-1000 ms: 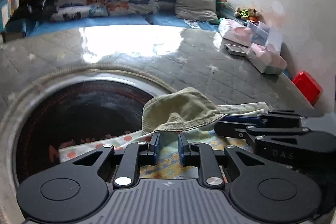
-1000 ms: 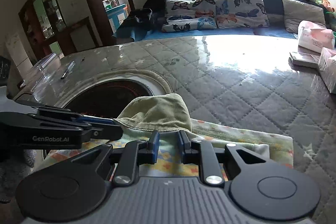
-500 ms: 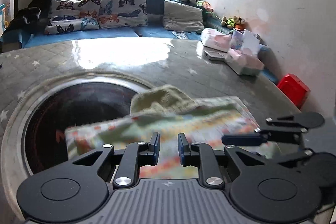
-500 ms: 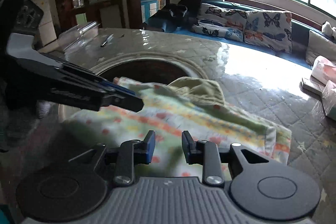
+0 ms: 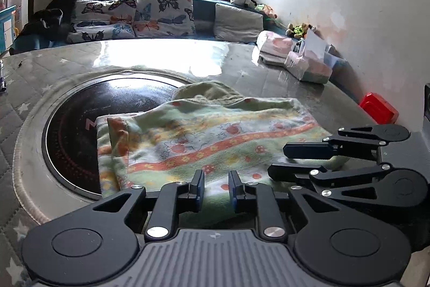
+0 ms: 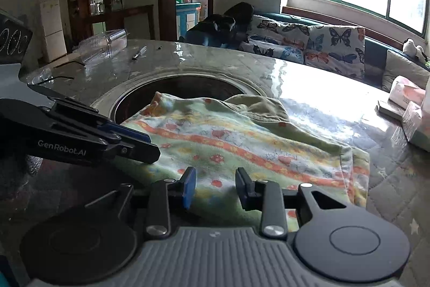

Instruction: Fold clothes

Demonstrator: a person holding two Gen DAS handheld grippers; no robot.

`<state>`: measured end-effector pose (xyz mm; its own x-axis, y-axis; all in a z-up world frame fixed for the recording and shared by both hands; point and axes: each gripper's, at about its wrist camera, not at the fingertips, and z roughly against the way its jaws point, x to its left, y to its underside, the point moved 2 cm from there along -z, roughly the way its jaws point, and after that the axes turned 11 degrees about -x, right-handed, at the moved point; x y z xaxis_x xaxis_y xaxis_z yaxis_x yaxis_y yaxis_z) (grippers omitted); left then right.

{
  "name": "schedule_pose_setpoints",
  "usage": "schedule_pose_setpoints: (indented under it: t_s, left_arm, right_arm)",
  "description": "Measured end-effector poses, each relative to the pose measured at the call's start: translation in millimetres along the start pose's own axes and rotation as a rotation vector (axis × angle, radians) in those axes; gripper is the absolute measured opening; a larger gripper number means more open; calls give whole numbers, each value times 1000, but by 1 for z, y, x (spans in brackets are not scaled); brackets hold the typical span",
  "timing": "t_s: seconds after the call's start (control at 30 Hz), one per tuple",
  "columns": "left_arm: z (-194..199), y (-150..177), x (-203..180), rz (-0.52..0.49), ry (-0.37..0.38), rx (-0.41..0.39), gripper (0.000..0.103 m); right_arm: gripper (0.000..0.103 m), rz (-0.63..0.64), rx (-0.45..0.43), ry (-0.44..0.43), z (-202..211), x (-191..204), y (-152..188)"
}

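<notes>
A green garment with orange floral stripes [image 5: 204,136] lies folded on the table, partly over the dark round cooktop [image 5: 80,125]; it also shows in the right wrist view [image 6: 242,141]. An olive-green part [image 5: 209,92] sticks out at its far edge. My left gripper [image 5: 216,188] is open and empty just above the garment's near edge. My right gripper [image 6: 215,186] is open and empty over the near edge too. The right gripper shows at the right of the left wrist view [image 5: 279,160], jaws apart. The left gripper shows at the left of the right wrist view [image 6: 150,145].
The quilted grey table cover [image 5: 150,55] spreads around. Tissue packs and boxes [image 5: 303,63] stand at the far right, with a red box [image 5: 379,112] beyond. A clear plastic container [image 6: 104,45] and a pen [image 6: 139,53] lie far left. A sofa with butterfly cushions [image 5: 134,18] stands behind.
Both grippers let go of the garment and pulled back toward the near edge. The garment now lies flat, folded over, and both jaws have opened wider.
</notes>
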<state>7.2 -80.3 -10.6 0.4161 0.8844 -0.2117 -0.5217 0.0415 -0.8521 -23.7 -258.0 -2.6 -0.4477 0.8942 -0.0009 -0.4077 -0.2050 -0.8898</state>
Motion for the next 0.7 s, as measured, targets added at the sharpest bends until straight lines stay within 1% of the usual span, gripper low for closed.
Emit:
schedule_pose_setpoints:
  t_s: [0.1,0.2,0.4,0.5,0.7]
  left_arm:
    - [-1,5,2,1,-9,1,22]
    - [2,7,4,13,-14,-5,22]
    - [4,10,7,29,-24,-8,23]
    - [5,11,12,42,-39,-5,30]
    - [9,13,20,68,-50,-5,32]
  right_arm:
    - [32,-25,21,7,-3,-5,7]
    - [32,-45,16,13,4,-9,9]
    - [32,-73,22,65,15,-26,18]
    - [32,-85,19,98,21,-35,20]
    - [32,-165,19,143,31,-62,30]
